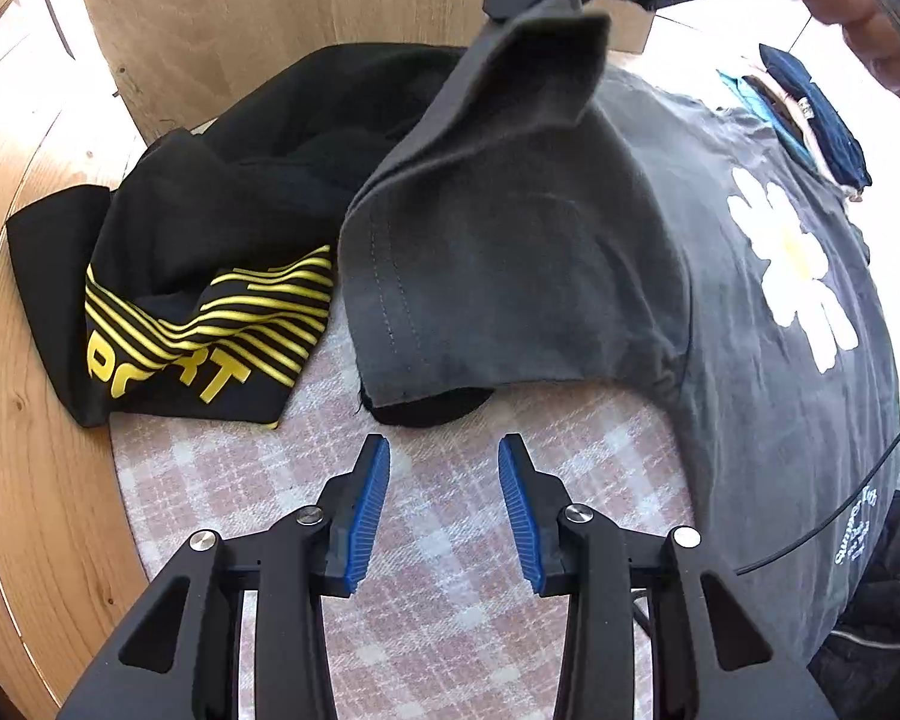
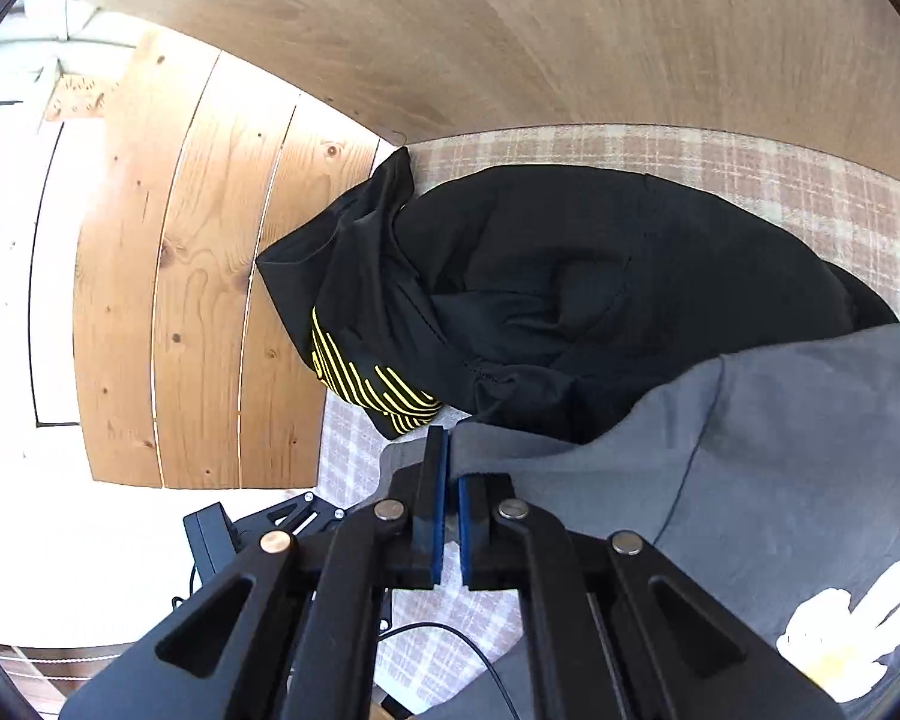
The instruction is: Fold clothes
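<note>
A dark grey T-shirt (image 1: pixel 570 228) with a white daisy print (image 1: pixel 792 270) lies spread on a plaid cloth (image 1: pixel 450 540). One sleeve of it is pulled up off the cloth. My right gripper (image 1: pixel 531 3) is shut on that sleeve's edge, at the top of the left wrist view. In the right wrist view the right gripper (image 2: pixel 453 462) pinches the grey T-shirt's (image 2: pixel 780 450) hem between its blue pads. My left gripper (image 1: pixel 444 450) hangs open over the bare plaid cloth, just short of the sleeve's lower edge, with nothing between its fingers.
A crumpled black garment (image 1: pixel 210 252) with yellow stripes and lettering lies left of the grey shirt, partly under it. Folded clothes (image 1: pixel 810 120) are stacked at the far right. A wooden panel (image 1: pixel 240 12) stands behind. Plank floor (image 2: pixel 198 270) lies beyond the cloth's edge. A thin cable (image 1: pixel 840 510) crosses the shirt.
</note>
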A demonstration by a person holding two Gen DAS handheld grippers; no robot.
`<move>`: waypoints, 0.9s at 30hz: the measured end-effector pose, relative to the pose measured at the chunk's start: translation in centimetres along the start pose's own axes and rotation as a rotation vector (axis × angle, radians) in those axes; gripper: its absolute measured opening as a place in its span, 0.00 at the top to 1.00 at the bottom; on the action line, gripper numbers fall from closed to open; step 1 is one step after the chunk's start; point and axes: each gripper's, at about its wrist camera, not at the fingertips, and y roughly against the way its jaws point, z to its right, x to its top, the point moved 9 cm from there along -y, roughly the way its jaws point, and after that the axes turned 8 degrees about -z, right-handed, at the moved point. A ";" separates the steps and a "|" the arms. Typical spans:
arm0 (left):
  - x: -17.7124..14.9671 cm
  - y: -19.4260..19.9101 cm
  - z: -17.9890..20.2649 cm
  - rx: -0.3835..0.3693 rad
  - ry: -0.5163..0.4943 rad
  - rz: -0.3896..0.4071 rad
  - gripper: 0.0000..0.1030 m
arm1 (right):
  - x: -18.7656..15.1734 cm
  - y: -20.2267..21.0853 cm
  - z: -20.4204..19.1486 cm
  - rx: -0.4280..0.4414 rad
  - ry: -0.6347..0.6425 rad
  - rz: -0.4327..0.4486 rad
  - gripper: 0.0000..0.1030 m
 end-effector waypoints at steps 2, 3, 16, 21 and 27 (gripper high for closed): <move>1.0 0.1 -0.4 0.006 0.013 0.008 0.64 | 0.0 0.0 0.7 0.026 -0.019 -0.007 0.97; 1.6 -0.1 -0.9 0.025 0.021 0.009 0.64 | 0.0 -0.2 0.9 0.032 -0.024 -0.011 0.97; 4.4 0.9 -1.8 0.108 -0.069 0.010 0.54 | -1.1 -0.3 -1.3 0.040 0.105 -0.051 0.97; 6.0 -0.5 -0.2 0.078 -0.090 -0.003 0.56 | -1.9 0.2 -1.6 0.011 0.157 -0.067 0.97; 5.9 -0.2 1.1 0.046 -0.110 0.015 0.91 | -2.3 1.1 -1.0 -0.081 0.194 -0.065 0.97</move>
